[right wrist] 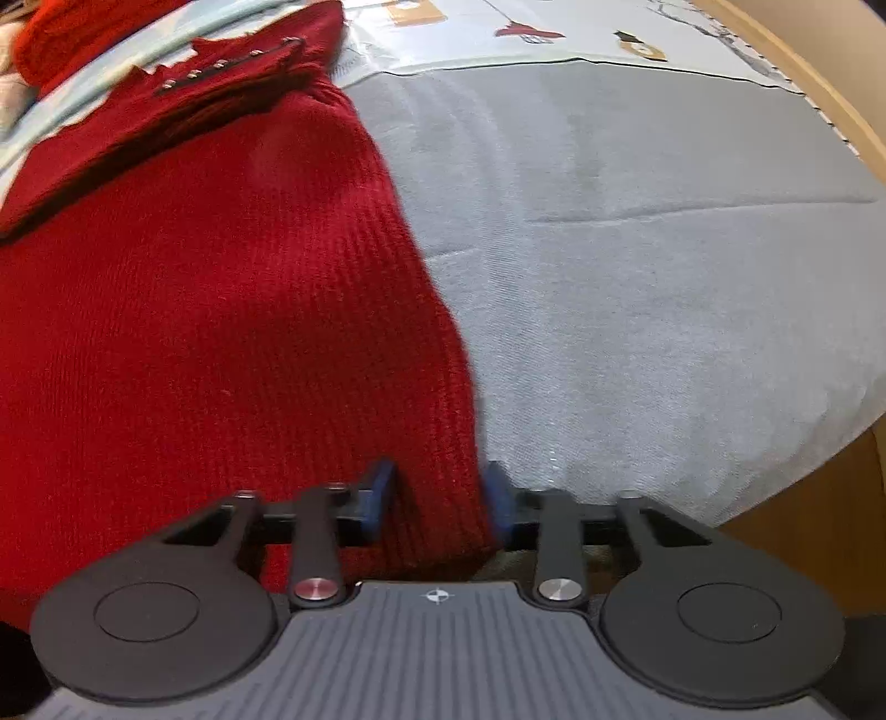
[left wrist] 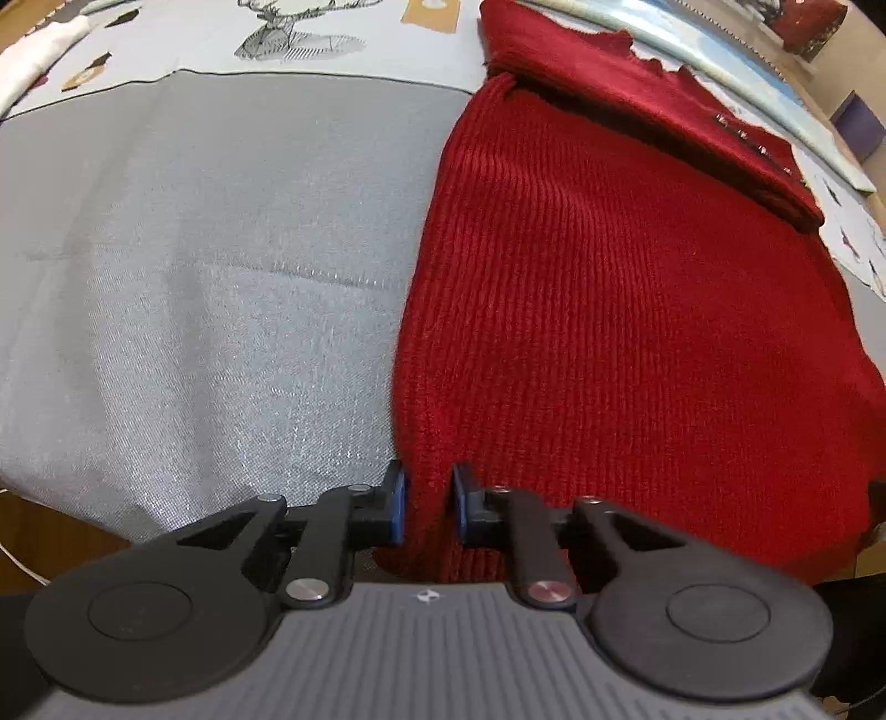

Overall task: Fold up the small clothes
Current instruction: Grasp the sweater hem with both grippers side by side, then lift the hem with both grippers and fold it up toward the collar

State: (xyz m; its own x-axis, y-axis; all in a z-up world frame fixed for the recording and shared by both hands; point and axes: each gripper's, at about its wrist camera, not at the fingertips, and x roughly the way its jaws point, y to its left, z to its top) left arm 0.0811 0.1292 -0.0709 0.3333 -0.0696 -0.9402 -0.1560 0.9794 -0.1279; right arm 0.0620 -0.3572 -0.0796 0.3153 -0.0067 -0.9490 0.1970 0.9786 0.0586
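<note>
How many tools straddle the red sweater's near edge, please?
2: the left tool at the red sweater's left corner, the right tool at its right corner.

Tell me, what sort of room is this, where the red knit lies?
Probably a home, not a lab. The red knit garment lies on a grey cloth spread over a printed tablecloth with deer drawings, on a wooden table.

Bare grey cloth point(left wrist: 194, 277) flanks the red sweater point(left wrist: 609, 332) both sides.
</note>
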